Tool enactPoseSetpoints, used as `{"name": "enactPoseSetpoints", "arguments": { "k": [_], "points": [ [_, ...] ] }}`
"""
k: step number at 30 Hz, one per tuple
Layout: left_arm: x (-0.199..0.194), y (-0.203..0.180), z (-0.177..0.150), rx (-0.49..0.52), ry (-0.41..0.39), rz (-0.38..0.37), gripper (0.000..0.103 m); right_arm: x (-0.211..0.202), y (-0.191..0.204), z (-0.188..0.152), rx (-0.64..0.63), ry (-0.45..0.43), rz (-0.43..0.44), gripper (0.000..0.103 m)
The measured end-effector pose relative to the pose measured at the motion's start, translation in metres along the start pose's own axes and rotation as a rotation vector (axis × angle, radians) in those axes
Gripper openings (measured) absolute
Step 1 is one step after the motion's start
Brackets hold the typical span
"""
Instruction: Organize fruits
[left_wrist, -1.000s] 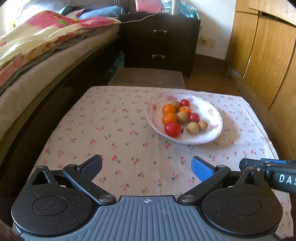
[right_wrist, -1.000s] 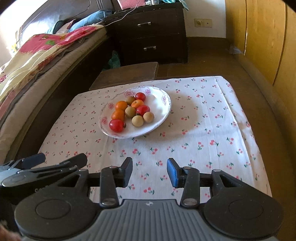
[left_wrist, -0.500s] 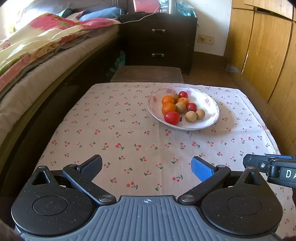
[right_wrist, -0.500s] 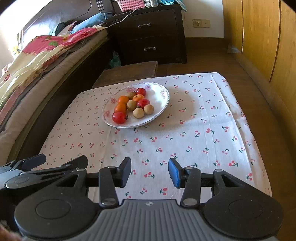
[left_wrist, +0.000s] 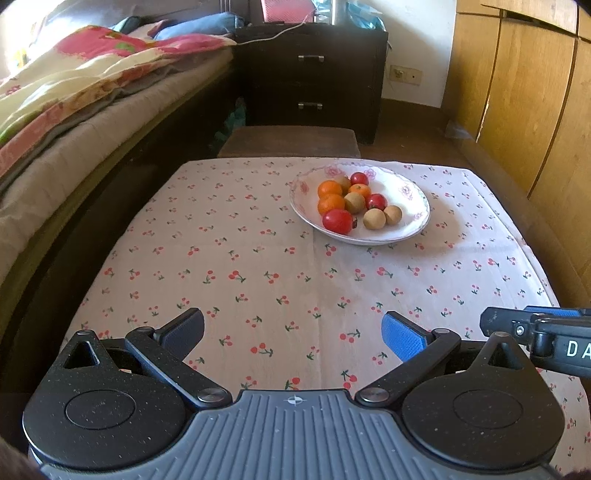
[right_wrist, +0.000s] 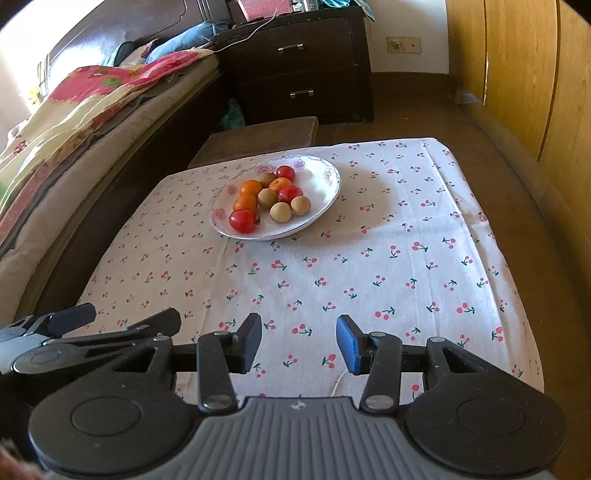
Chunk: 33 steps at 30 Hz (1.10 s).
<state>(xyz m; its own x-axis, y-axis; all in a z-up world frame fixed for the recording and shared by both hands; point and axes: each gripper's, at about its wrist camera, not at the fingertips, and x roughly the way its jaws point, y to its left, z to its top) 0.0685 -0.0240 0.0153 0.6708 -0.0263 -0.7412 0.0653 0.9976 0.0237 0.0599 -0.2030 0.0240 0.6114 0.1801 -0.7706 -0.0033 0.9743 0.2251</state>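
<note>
A white floral plate (left_wrist: 415, 192) (right_wrist: 325, 181) sits on the far half of the cherry-print tablecloth (left_wrist: 258, 266). It holds oranges (left_wrist: 330, 188), red tomatoes (left_wrist: 337, 220) (right_wrist: 242, 220) and brown longans (left_wrist: 373, 218) (right_wrist: 280, 212). My left gripper (left_wrist: 291, 326) hovers over the near cloth, well short of the plate, jaws wide open and empty. My right gripper (right_wrist: 299, 334) is also over the near cloth, open with a narrower gap and nothing between its pads. Each gripper shows at the edge of the other's view: the right gripper (left_wrist: 535, 326), the left gripper (right_wrist: 70, 319).
A bed (left_wrist: 74, 122) with a floral blanket runs along the left side. Beyond the table stand a low wooden stool (left_wrist: 291, 142) and a dark nightstand (left_wrist: 314, 74). Wooden wardrobe doors (left_wrist: 517, 103) line the right. The cloth's right edge (right_wrist: 517, 295) drops to the floor.
Both grippers have drawn back a little from the plate, which now looks smaller and higher in both views. The fruits have not moved.
</note>
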Motion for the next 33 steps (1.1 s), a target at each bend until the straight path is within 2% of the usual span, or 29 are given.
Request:
{"name": "enactPoseSetpoints", "arguments": {
  "k": [33],
  "points": [
    [-0.016, -0.005, -0.023, 0.055, 0.009, -0.003, 0.103, -0.012, 0.009, -0.030, -0.017, 0.028, -0.013, 0.046]
  ]
}}
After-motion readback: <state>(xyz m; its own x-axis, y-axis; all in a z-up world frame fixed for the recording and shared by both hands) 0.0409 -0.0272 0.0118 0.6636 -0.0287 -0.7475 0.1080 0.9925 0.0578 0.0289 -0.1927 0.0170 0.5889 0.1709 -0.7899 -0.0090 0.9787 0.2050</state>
